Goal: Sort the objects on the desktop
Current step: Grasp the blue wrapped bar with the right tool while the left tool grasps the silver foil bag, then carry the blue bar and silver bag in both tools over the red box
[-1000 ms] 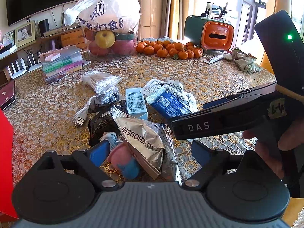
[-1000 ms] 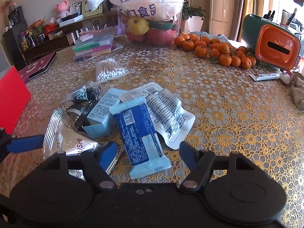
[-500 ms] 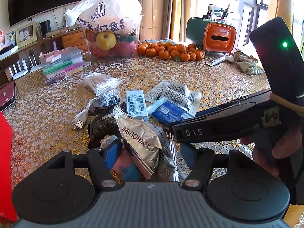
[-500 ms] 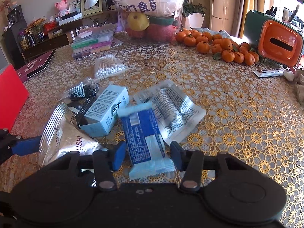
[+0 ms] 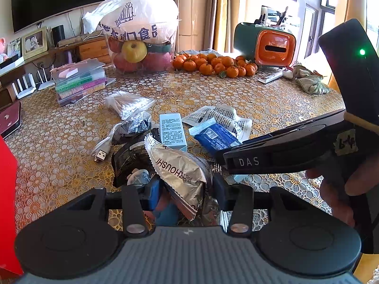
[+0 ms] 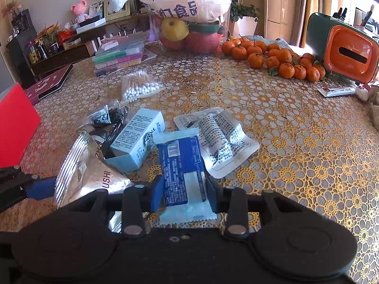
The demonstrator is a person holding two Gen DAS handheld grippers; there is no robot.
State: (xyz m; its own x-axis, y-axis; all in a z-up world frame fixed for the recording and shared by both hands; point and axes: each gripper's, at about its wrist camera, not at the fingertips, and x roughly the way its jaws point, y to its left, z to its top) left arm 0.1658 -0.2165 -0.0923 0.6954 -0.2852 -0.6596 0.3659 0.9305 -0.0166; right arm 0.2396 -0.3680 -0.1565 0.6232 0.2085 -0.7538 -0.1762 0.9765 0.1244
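A crinkled silver foil packet [image 5: 182,172] sits between my left gripper's [image 5: 186,193] blue pads, and that gripper is shut on it. The foil packet [image 6: 90,175] also shows at the lower left of the right wrist view, beside the left gripper's blue finger [image 6: 40,187]. My right gripper [image 6: 184,194] is shut on a blue snack packet [image 6: 181,165], pinching its near end. A light blue carton [image 6: 138,139] and a printed silver sachet [image 6: 220,139] lie just beyond it. Something pink and blue under the foil packet is mostly hidden.
A cotton swab bag [image 5: 128,103], a USB cable [image 5: 101,151] and a black packet [image 5: 129,158] lie to the left. A red box [image 5: 7,189] stands at the left edge. Tangerines [image 5: 213,65], a fruit bowl under a bag [image 5: 139,35] and a green-orange box [image 5: 267,45] line the far side.
Both grippers went from wide open to shut, the left on the silver foil packet and the right on the blue snack packet.
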